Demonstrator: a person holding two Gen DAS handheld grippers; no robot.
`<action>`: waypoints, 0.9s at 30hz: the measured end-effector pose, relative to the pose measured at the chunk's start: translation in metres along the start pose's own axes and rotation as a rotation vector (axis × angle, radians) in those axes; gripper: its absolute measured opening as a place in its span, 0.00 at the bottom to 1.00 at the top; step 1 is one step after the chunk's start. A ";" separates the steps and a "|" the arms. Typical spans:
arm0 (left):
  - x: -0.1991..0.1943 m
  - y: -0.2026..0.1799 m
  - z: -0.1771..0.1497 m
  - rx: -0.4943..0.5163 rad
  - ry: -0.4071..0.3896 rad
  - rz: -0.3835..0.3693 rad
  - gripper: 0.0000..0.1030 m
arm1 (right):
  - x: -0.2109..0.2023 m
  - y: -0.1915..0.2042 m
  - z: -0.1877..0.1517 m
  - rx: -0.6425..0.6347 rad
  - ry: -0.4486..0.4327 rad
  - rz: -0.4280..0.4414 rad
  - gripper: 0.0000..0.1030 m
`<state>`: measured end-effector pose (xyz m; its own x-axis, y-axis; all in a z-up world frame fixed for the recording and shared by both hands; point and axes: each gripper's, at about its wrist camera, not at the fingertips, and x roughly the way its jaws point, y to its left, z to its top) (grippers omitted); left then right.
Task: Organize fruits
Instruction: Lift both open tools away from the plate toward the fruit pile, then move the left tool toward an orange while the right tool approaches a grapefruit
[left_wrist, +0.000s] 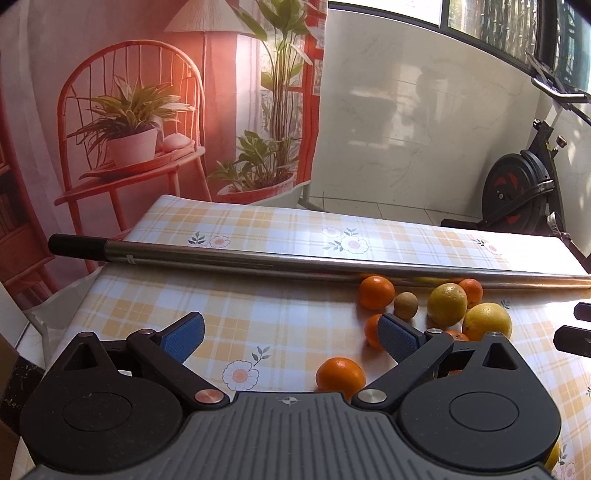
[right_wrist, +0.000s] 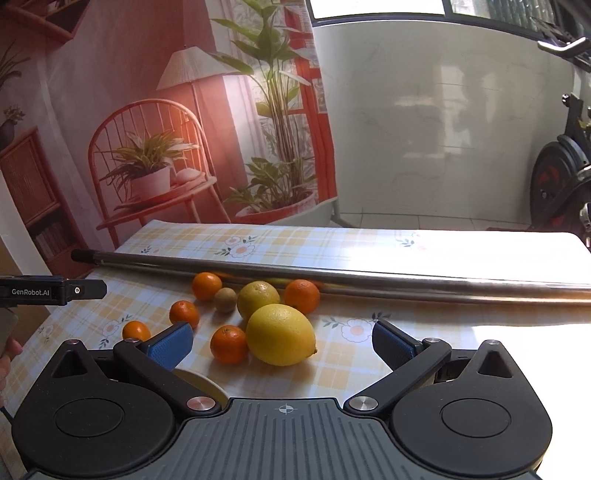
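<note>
Fruit lies loose on a checked tablecloth (left_wrist: 258, 295). In the left wrist view a tangerine (left_wrist: 340, 377) sits just ahead of my open left gripper (left_wrist: 291, 338), with more tangerines, a brown kiwi (left_wrist: 405, 305) and two lemons (left_wrist: 447, 303) to the right. In the right wrist view a large lemon (right_wrist: 280, 334) rests between the fingers of my open right gripper (right_wrist: 282, 345), touching neither pad. A tangerine (right_wrist: 229, 344) sits against its left side. A second lemon (right_wrist: 258, 298), a kiwi (right_wrist: 225, 300) and several tangerines lie behind.
A long metal tube (left_wrist: 295, 262) with a black end cap lies across the table behind the fruit. An exercise bike (left_wrist: 524, 188) stands beyond the far right corner. A printed backdrop hangs behind the table. A pale round rim (right_wrist: 201, 382) shows under my right gripper's left finger.
</note>
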<state>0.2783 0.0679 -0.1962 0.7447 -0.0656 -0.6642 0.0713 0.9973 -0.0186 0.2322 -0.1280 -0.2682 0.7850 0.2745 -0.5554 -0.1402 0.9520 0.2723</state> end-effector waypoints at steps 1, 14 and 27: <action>0.003 -0.003 0.000 0.013 0.007 -0.022 0.95 | 0.001 -0.002 -0.001 0.015 0.005 0.006 1.00; 0.048 -0.044 -0.001 0.139 0.037 -0.236 0.65 | 0.006 -0.011 -0.012 0.058 0.013 -0.001 0.92; 0.074 -0.051 -0.004 0.180 0.092 -0.184 0.44 | 0.011 -0.019 -0.016 0.099 0.020 0.011 0.89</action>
<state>0.3269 0.0126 -0.2478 0.6454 -0.2335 -0.7273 0.3229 0.9463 -0.0173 0.2342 -0.1405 -0.2918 0.7712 0.2883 -0.5676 -0.0878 0.9312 0.3538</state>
